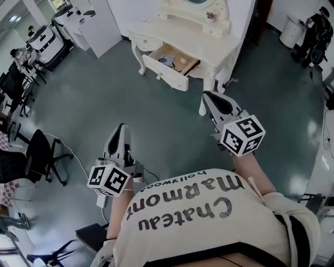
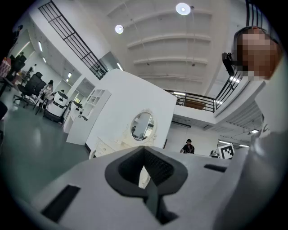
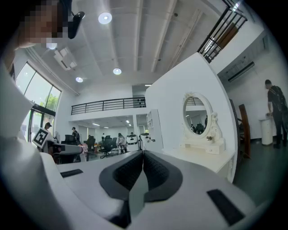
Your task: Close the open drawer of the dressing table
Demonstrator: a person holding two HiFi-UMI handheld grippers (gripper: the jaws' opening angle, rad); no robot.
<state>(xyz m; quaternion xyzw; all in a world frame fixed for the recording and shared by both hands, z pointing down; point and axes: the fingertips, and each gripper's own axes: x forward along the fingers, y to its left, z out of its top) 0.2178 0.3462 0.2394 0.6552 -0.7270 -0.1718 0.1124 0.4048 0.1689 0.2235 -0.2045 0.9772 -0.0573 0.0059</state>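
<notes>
Gaping cream drawer point(image 1: 166, 73); curved-leg dressing table point(image 1: 198, 41); glossy grey floor point(image 1: 156, 128).

Glossy grey-green floor point(image 1: 156, 130) everywhere. Black office chairs point(image 1: 44, 154) sit off left of the left fingers point(image 1: 118, 140), with a white shelving unit point(image 1: 102, 28) way ahead of them. There's a white partition wall point(image 2: 130, 99), round ceiling lights point(image 2: 182, 8), a balcony railing point(image 3: 108, 104) and tall bright windows point(image 3: 45, 96).

Dressing table point(image 1: 209, 44) showing cream; floor point(image 1: 104, 94) looking dark grey-green; left gripper point(image 1: 122, 128) and right gripper point(image 1: 208, 96) showing grey, black-and-white patterned cubes.
</notes>
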